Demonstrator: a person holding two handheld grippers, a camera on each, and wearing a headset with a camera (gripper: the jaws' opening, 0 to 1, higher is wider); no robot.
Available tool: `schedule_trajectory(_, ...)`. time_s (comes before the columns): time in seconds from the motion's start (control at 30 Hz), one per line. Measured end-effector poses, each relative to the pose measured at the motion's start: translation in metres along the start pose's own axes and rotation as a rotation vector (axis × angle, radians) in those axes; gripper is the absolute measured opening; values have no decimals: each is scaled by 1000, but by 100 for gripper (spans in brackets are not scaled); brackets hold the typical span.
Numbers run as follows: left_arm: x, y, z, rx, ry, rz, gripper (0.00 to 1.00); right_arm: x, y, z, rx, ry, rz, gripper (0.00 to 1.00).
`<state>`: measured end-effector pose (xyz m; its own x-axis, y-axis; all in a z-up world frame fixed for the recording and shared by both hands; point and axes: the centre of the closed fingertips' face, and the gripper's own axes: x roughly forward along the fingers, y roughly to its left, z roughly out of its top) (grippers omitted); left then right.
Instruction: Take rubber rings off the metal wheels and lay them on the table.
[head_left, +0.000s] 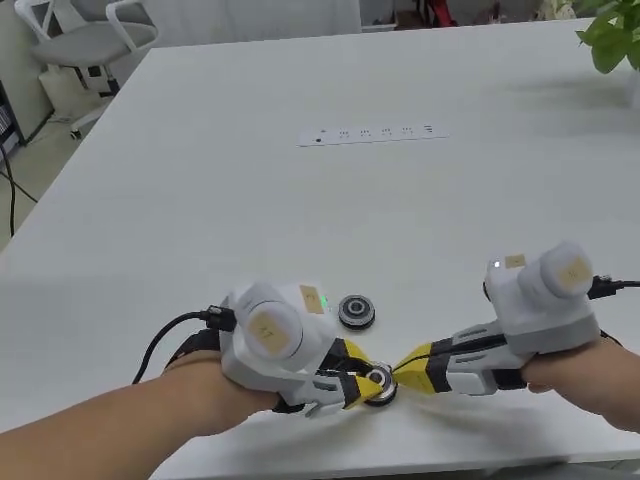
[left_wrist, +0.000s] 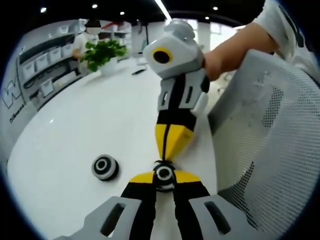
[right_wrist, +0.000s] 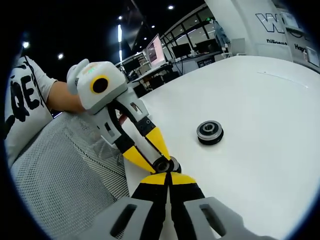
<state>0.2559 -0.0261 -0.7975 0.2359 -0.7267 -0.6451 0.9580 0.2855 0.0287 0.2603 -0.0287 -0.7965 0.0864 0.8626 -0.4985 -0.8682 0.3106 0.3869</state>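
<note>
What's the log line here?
left gripper: shut on wheel | right gripper: shut, tips at wheel | second wheel: on table

The white tabletop (head_left: 200, 220) carries one black-ringed metal wheel (head_left: 356, 311) near its front edge and a flat white socket strip (head_left: 372, 134) farther back.

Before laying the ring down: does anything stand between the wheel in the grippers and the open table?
Nothing visible does. The held wheel has bare table around it; the second wheel lies apart, farther in.
</note>
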Motion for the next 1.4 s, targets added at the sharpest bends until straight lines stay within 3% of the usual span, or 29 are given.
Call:
schedule_trajectory(0.6,0,0,1,6,1,1,12,6,17,5,-21,-16,58,0)
schedule_trajectory(0.93,-1,0,1,19,-24,-11,13,1,4,5,-10,-33,10,0)
schedule_trajectory(1.4,-4,-3,2,22,-32,-45,18,1,2,4,-3,-32,2,0)
